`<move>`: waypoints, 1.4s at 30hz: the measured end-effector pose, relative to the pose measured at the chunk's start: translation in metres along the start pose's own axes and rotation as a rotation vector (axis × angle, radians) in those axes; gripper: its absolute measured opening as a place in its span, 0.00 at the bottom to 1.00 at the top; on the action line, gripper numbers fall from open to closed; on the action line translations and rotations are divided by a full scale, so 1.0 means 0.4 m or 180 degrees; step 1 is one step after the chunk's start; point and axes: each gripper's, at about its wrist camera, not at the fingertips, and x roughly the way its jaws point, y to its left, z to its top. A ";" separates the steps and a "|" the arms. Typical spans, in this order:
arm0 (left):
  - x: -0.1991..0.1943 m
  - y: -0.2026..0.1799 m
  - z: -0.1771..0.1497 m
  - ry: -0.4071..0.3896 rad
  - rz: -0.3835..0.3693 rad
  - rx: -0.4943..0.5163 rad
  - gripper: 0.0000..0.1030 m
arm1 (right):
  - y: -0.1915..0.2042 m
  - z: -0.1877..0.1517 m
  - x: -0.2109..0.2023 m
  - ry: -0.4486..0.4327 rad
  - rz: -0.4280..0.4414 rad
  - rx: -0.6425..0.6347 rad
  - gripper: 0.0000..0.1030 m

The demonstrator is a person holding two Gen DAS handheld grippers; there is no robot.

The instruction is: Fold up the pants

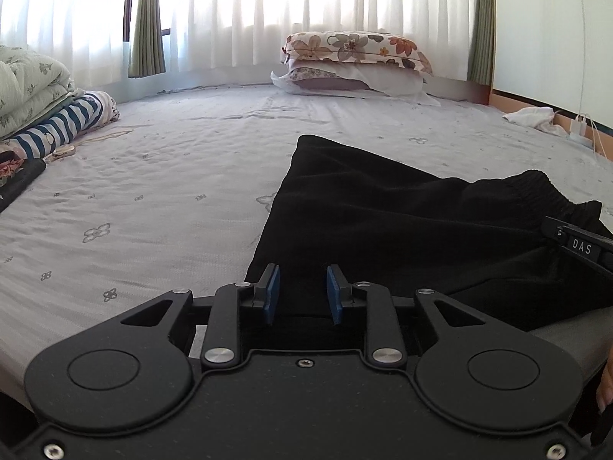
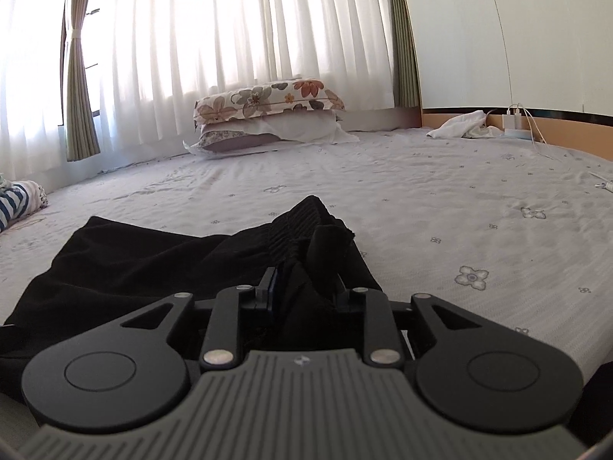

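Note:
Black pants (image 1: 383,214) lie on the pale patterned bed sheet (image 1: 153,199), taking up the near right of the left wrist view. My left gripper (image 1: 303,295) hovers at their near left edge. Its blue pads (image 1: 272,297) stand a little apart with bare inner faces, and dark cloth lies under the gap. In the right wrist view the pants (image 2: 134,260) spread to the left. My right gripper (image 2: 306,285) is shut on the bunched ribbed waistband (image 2: 302,226), which rises above the fingers and hides the right one. The right gripper's black housing (image 1: 582,247) shows at the left view's right edge.
Two stacked pillows (image 2: 268,115) sit at the far side below the white curtains. A folded quilt and striped cloth (image 1: 57,122) lie at far left. White cloth (image 2: 463,126) and a charger with cables (image 2: 515,122) sit by the headboard at right. A hand (image 1: 605,383) shows at the right edge.

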 end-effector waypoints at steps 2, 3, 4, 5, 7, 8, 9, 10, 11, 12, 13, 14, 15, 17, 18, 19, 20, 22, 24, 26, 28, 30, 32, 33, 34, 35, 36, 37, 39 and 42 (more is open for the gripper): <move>-0.009 -0.010 -0.007 -0.0023 0.0047 0.0102 0.26 | -0.009 -0.005 0.013 0.0079 -0.0077 0.0009 0.54; -0.014 -0.011 -0.008 -0.0027 0.0059 0.0140 0.27 | -0.015 -0.005 0.010 0.0081 -0.0098 0.0033 0.60; -0.018 -0.011 -0.010 -0.0026 0.0063 0.0168 0.29 | -0.021 -0.005 0.006 0.0071 -0.0123 0.0046 0.63; -0.023 -0.009 -0.012 -0.0020 0.0058 0.0182 0.30 | -0.025 -0.002 0.002 0.0057 -0.0166 0.0038 0.69; -0.034 -0.005 -0.016 0.0003 0.0036 0.0190 0.31 | -0.027 0.000 -0.013 0.0004 -0.0247 0.0001 0.77; -0.036 -0.005 -0.018 0.0019 0.0031 0.0203 0.31 | -0.024 0.002 -0.025 -0.0051 -0.0317 -0.0028 0.79; -0.039 -0.005 -0.020 0.0027 0.0028 0.0221 0.31 | -0.019 0.004 -0.038 -0.0127 -0.0436 -0.0068 0.83; -0.043 -0.005 -0.021 0.0028 0.0029 0.0242 0.31 | -0.013 0.007 -0.051 -0.0216 -0.0571 -0.0110 0.85; -0.048 -0.007 -0.021 0.0027 0.0030 0.0262 0.31 | -0.011 0.013 -0.061 -0.0308 -0.0699 -0.0130 0.89; -0.051 -0.008 -0.021 0.0033 0.0025 0.0269 0.31 | -0.010 0.021 -0.072 -0.0397 -0.0757 -0.0113 0.89; -0.055 -0.005 -0.019 0.0042 0.0012 0.0256 0.31 | -0.010 0.029 -0.082 -0.0466 -0.0742 -0.0062 0.89; -0.059 -0.001 -0.018 0.0051 -0.0012 0.0226 0.31 | -0.008 0.038 -0.090 -0.0507 -0.0638 -0.0004 0.89; -0.062 0.007 -0.014 0.0068 -0.0057 0.0170 0.31 | -0.007 0.046 -0.096 -0.0512 -0.0409 0.0036 0.89; -0.063 0.030 -0.009 0.0116 -0.0149 0.0037 0.31 | 0.015 0.057 -0.095 -0.0399 0.0132 0.0032 0.70; -0.062 0.041 -0.007 0.0144 -0.0176 -0.0010 0.31 | 0.037 0.060 -0.088 -0.0288 0.0288 -0.0028 0.47; -0.063 0.054 -0.007 0.0167 -0.0192 -0.0062 0.29 | 0.070 0.059 -0.078 -0.0170 0.0423 -0.0114 0.38; -0.064 0.065 -0.005 0.0191 -0.0208 -0.0112 0.28 | 0.100 0.055 -0.070 -0.0098 0.0563 -0.0162 0.26; -0.069 0.085 -0.003 0.0243 -0.0258 -0.0200 0.27 | 0.150 0.039 -0.055 0.0001 0.0881 -0.0199 0.24; -0.073 0.103 -0.002 0.0295 -0.0317 -0.0278 0.26 | 0.188 0.022 -0.041 0.0086 0.1151 -0.0178 0.25; -0.071 0.131 0.011 0.0306 -0.0455 -0.0340 0.24 | 0.200 0.001 -0.019 0.0227 0.1500 0.0006 0.26; -0.054 0.167 0.052 0.0240 -0.0514 -0.0408 0.22 | 0.197 -0.028 0.005 0.0442 0.1731 0.0269 0.28; -0.022 0.196 0.109 0.0196 -0.0558 -0.0467 0.18 | 0.211 -0.058 0.011 0.0465 0.1614 0.0142 0.35; 0.020 0.204 0.163 0.0174 -0.0709 -0.0453 0.18 | 0.226 -0.070 0.000 0.0334 0.1551 -0.0075 0.35; 0.045 0.201 0.186 0.0188 -0.0779 -0.0441 0.18 | 0.231 -0.071 -0.001 0.0318 0.1526 -0.0106 0.35; 0.071 0.194 0.204 0.0216 -0.0835 -0.0400 0.17 | 0.231 -0.070 0.001 0.0320 0.1519 -0.0091 0.35; 0.098 0.182 0.221 0.0243 -0.0877 -0.0340 0.17 | 0.228 -0.072 0.002 0.0323 0.1523 -0.0063 0.35; 0.128 0.161 0.234 0.0263 -0.0881 -0.0273 0.16 | 0.224 -0.074 0.005 0.0324 0.1531 -0.0029 0.35; 0.157 0.140 0.243 0.0288 -0.0868 -0.0205 0.15 | 0.222 -0.076 0.007 0.0318 0.1535 -0.0016 0.35; 0.207 0.106 0.253 0.0359 -0.0850 -0.0111 0.15 | 0.226 -0.080 0.005 0.0291 0.1526 -0.0064 0.35; 0.277 0.054 0.251 0.0450 -0.0711 0.0073 0.13 | 0.229 -0.085 0.002 0.0255 0.1518 -0.0129 0.35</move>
